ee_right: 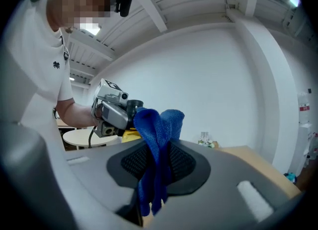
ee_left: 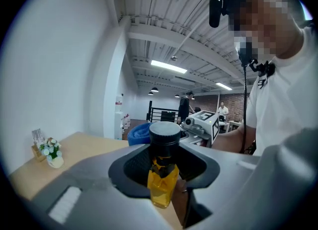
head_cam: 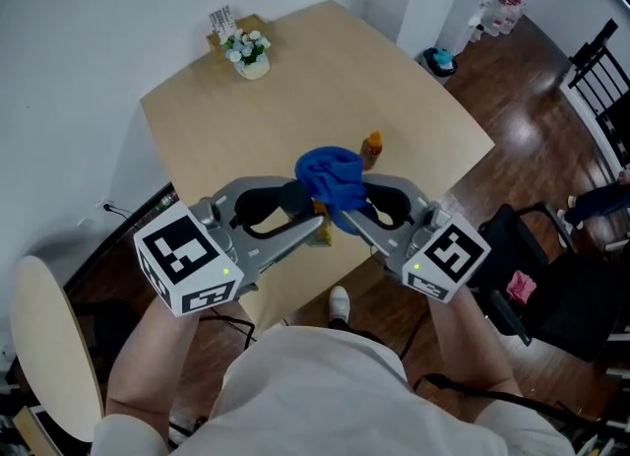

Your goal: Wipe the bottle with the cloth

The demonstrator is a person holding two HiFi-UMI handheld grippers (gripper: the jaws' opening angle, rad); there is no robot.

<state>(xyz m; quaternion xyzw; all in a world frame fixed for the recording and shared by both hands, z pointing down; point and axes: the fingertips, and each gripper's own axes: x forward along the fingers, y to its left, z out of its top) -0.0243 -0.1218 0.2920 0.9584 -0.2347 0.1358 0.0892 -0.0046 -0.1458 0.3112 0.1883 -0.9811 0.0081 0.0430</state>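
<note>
Left gripper (head_cam: 313,214): we are watching its jaws clamping the small yellow plastic bottle with a black round cap (ee_left: 163,177), which is standing upright between the pads.
Right gripper (head_cam: 352,205): it is pinching the bright blue woven cloth (ee_right: 156,139), whose folds are spilling above and below the jaws.
Where they meet: we are seeing both grippers held up over the near edge of the light wooden table (head_cam: 295,99), with the cloth bunching just beside the bottle's cap; whether they are touching, we cannot tell.
Background: a small orange bottle (head_cam: 371,149) is standing on the table beyond the cloth, and a white pot of flowers (head_cam: 248,55) is sitting near the far corner.
</note>
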